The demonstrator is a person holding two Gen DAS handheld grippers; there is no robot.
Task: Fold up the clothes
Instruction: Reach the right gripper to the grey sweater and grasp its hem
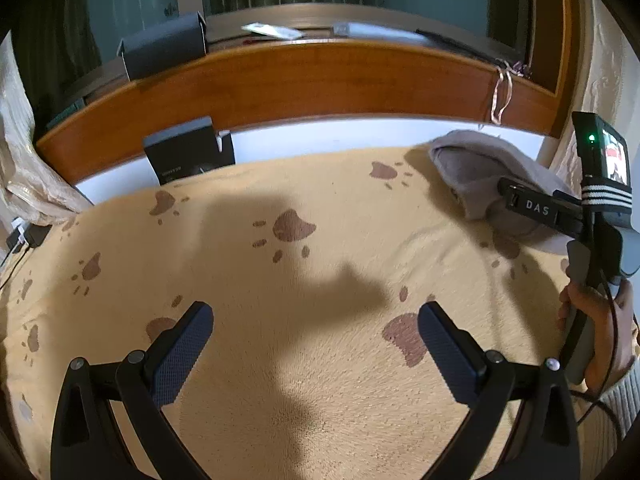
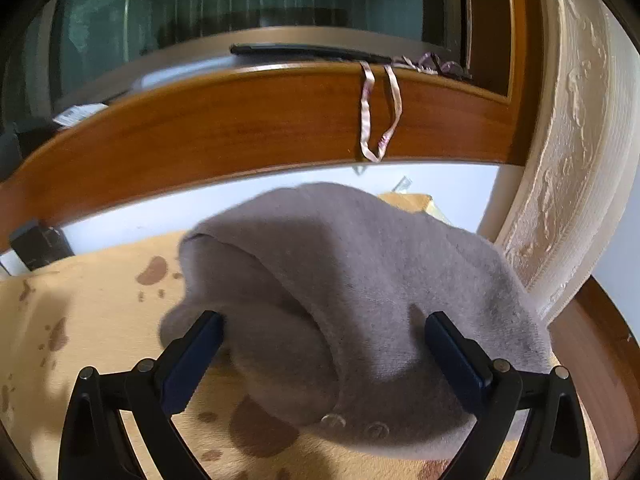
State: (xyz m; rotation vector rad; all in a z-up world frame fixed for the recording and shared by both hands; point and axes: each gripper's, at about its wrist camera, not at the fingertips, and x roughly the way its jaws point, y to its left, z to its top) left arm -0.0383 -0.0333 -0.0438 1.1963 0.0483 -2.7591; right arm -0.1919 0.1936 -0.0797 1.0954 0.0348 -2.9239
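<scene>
The left gripper (image 1: 316,344) hangs over the paw-print blanket (image 1: 280,288) on the bed, its fingers (image 1: 184,354) spread wide and holding nothing. The right gripper (image 2: 324,354) also has its fingers (image 2: 458,360) fully apart, straddling the grey knitted garment (image 2: 360,280) without pinching it. That garment lies bunched on the blanket near the wooden headboard (image 2: 240,120), by the bed's right edge.

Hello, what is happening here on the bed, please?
A person holds a gripper in each hand over a paw-print blanket. The right gripper is open around a bunched grey garment, not pressing on it. The left gripper is open over bare blanket. Folding looks not yet begun.
</scene>
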